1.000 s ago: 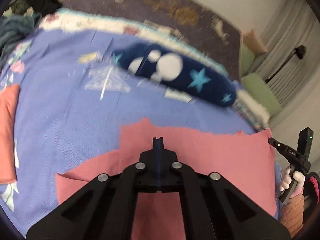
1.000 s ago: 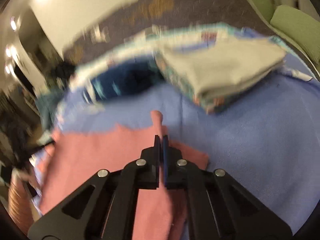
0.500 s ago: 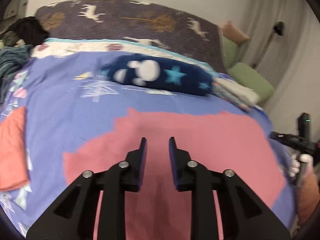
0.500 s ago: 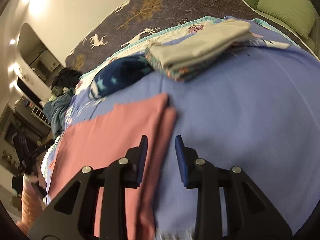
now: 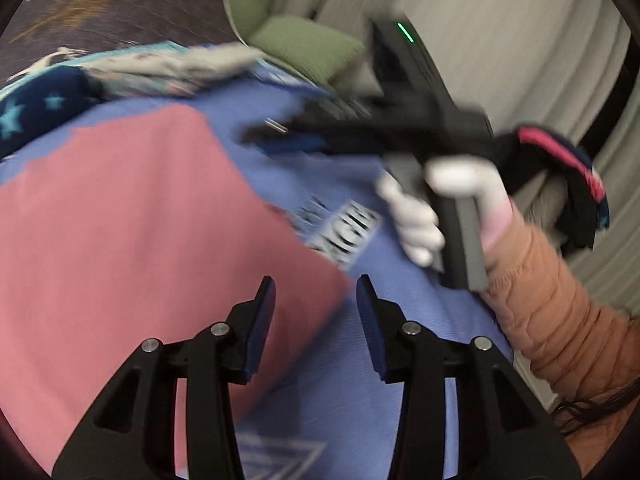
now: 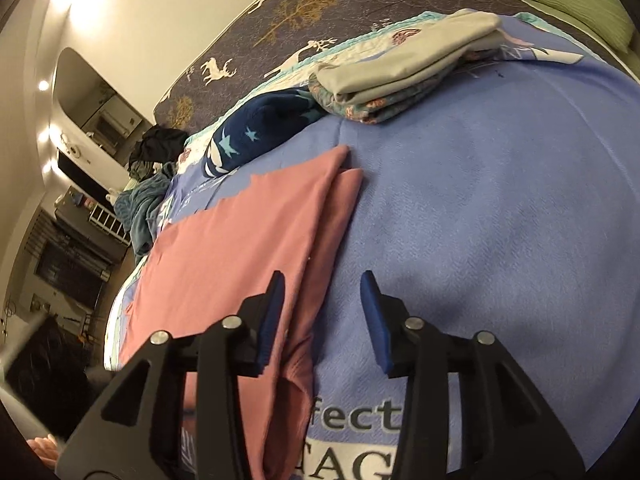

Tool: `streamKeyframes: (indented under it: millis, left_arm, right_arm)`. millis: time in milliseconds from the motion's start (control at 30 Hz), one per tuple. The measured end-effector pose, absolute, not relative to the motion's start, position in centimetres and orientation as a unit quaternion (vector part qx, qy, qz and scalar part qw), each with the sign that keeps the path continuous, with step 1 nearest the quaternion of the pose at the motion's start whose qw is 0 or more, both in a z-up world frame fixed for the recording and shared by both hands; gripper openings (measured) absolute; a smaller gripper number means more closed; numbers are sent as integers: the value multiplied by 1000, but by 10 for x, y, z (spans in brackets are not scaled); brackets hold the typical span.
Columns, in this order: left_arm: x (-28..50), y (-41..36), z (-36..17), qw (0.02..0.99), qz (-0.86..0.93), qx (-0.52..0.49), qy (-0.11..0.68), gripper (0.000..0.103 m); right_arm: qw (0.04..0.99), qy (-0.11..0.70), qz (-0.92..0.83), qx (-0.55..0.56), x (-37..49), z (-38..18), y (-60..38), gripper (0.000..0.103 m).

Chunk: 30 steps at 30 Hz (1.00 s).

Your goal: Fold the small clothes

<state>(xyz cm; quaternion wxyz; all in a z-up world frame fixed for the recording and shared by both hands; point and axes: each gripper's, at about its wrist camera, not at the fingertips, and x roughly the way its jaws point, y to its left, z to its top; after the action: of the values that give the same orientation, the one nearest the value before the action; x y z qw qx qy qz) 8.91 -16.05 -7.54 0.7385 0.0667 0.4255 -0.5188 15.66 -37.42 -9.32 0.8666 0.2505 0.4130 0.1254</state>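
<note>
A pink garment [image 5: 120, 220] lies flat on the blue blanket [image 5: 360, 380], folded over with a second layer showing along its right edge in the right wrist view [image 6: 248, 248]. My left gripper [image 5: 316, 316] is open and empty, just above the garment's near right corner. My right gripper [image 6: 322, 312] is open and empty, over the garment's right edge. In the left wrist view the right gripper [image 5: 288, 140] is blurred, held in a white-gloved hand [image 5: 420, 216] to the right of the garment.
A stack of folded grey and patterned clothes [image 6: 408, 68] sits at the back of the bed, with a dark blue star-print item [image 6: 256, 132] beside it. Green cushions [image 5: 304, 44] lie beyond. Dark clothes [image 6: 152, 152] are heaped at the far left.
Both grippers have let go of the pink garment and opened wide. The garment now lies flat. The left gripper has swung to the right, toward the garment's right corner and the right hand.
</note>
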Motion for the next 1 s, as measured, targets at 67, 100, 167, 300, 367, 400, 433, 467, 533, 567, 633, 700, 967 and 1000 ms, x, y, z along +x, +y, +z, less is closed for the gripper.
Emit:
streamKeyframes:
  millis: [67, 100, 167, 300, 367, 400, 433, 467, 533, 567, 633, 700, 967, 1000]
  left_arm:
    - [74, -178, -80, 744, -513, 116, 412, 54]
    - [67, -184, -82, 750, -505, 145, 402, 58]
    - [56, -192, -87, 759, -486, 199, 385, 60]
    - [54, -206, -97, 776, -442, 251, 374, 60]
    - [59, -211, -101, 778, -437, 246, 379, 60]
    - [59, -215, -102, 779, -436, 243, 380, 59]
    - [60, -220, -102, 780, -435, 245, 378, 53]
    - [59, -223, -102, 780, -435, 250, 373, 45]
    - [60, -230, -103, 782, -433, 258, 367, 31]
    - [62, -230, -103, 782, -432, 255, 370, 24]
    - [67, -227, -100, 780, -435, 237, 381, 15]
    - [77, -216, -94, 774, -449, 193, 403, 10]
    - [74, -223, -108, 718, -521, 120, 446, 0]
    - [71, -224, -106, 720, -521, 123, 442, 0]
  right_arm:
    - [863, 421, 135, 245, 165, -93, -374, 47]
    - [861, 425, 140, 241, 169, -94, -374, 48]
    - [858, 432, 150, 233, 178, -94, -375, 51]
    - [847, 444, 170, 238, 199, -100, -381, 54]
    - [837, 449, 178, 257, 210, -107, -386, 54]
    - [832, 450, 182, 270, 215, -110, -390, 54]
    - [824, 449, 191, 289, 222, -114, -394, 55]
    - [817, 448, 198, 303, 227, -115, -396, 56]
    - [803, 449, 214, 329, 240, -118, -398, 58]
    - [798, 452, 221, 334, 247, -120, -397, 58]
    - [807, 450, 204, 322, 256, -119, -393, 37]
    - [826, 443, 174, 302, 262, -115, -390, 8]
    - [875, 387, 166, 238, 250, -91, -375, 13]
    - [874, 401, 148, 233, 253, -105, -379, 22]
